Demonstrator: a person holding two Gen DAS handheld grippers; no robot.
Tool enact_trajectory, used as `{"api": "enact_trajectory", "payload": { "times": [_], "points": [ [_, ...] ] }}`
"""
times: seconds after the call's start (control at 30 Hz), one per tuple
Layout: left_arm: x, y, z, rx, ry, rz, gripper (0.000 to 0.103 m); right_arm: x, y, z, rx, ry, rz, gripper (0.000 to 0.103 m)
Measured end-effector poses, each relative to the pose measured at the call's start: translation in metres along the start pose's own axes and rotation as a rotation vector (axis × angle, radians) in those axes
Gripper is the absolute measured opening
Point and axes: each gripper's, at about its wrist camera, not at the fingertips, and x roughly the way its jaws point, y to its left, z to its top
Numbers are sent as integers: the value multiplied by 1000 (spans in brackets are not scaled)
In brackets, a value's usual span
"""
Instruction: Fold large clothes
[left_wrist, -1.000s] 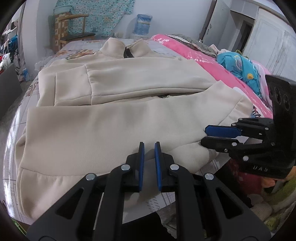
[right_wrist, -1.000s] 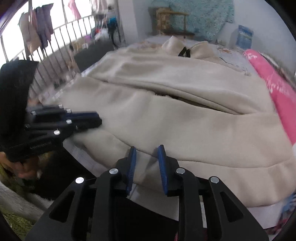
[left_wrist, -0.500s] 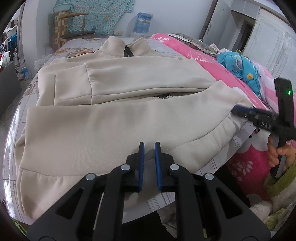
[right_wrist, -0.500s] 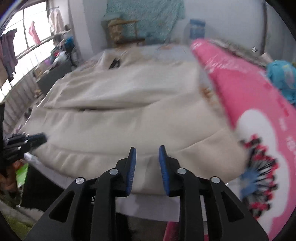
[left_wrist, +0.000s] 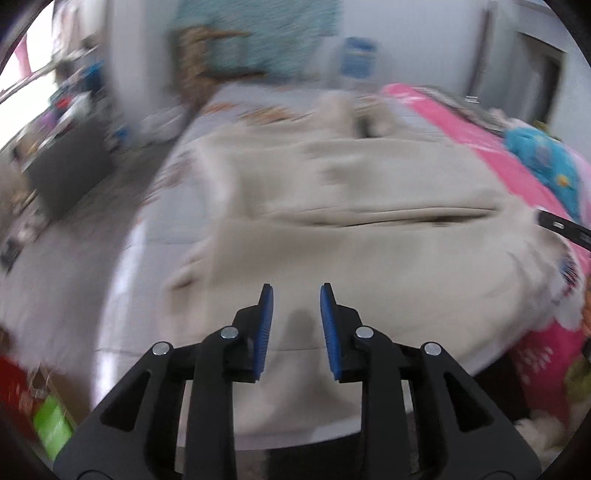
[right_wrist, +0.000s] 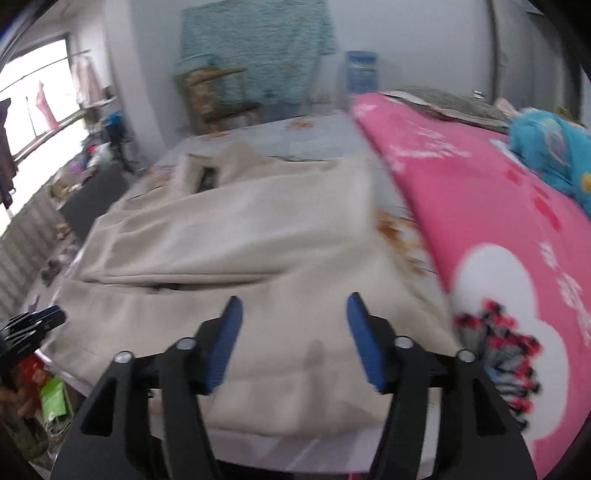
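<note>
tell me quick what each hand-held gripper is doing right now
Left hand-held gripper: open, jaws just widened, holding nothing, above the beige garment.
Right hand-held gripper: open wide, jaws just spread, holding nothing.

Pretty blurry from my left camera. My left gripper (left_wrist: 296, 295) has just been opening, nothing between the blue pads (left_wrist: 266, 301), and it hangs over the near hem of the beige jacket (left_wrist: 369, 254) spread on the bed (left_wrist: 122, 266). The pink blanket (left_wrist: 476, 136) runs along the right, with the tip of my right gripper (left_wrist: 563, 228) poking in at the edge.
</note>
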Motion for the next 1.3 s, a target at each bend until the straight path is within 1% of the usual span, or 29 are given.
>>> {"api": "enact_trajectory", "payload": {
  "times": [0.03,0.07,0.1,0.17,0.2,0.23,0.3,0.33,0.4,0.43,0.5,0.6,0.7,0.8,0.93,0.97,1.1,1.3],
  "points": [
    [4,11,0,-40,23,11,25,3,5,-1,-8,7,0,66],
    [5,19,1,-73,24,-9,25,15,8,1,-14,28,-12,67],
    [4,26,2,-104,16,-33,25,29,9,1,-13,64,-28,70],
    [5,29,4,-126,21,-37,25,55,9,0,-1,150,-71,71],
    [5,28,6,-125,27,-30,26,59,10,-2,-4,149,-85,73],
    [5,27,7,-122,34,-23,27,57,12,-2,-11,140,-80,77],
    [2,23,9,-115,42,-8,34,55,16,0,-17,153,-80,78],
    [1,20,11,-111,42,-1,35,53,17,1,-17,160,-81,78],
    [-5,12,17,-83,25,9,41,47,21,1,-23,161,-57,79],
    [-10,8,19,-69,12,14,44,44,20,2,-26,157,-48,82],
    [-14,-2,29,-40,-6,22,57,40,25,6,-27,148,-33,85],
    [-14,-20,44,4,-16,37,69,32,28,11,-19,143,-2,87],
    [-4,-39,55,46,4,52,76,32,32,14,-16,155,6,88],
    [8,-57,60,95,17,81,79,37,34,16,-9,171,7,89],
    [19,-73,65,135,37,99,82,44,33,16,5,195,9,89],
    [22,-75,66,139,41,105,83,45,33,16,8,201,8,89],
    [33,-79,73,147,60,119,83,49,33,17,8,213,9,89],
    [43,-78,79,129,78,125,83,53,37,20,-8,221,9,89]
  ]
}}
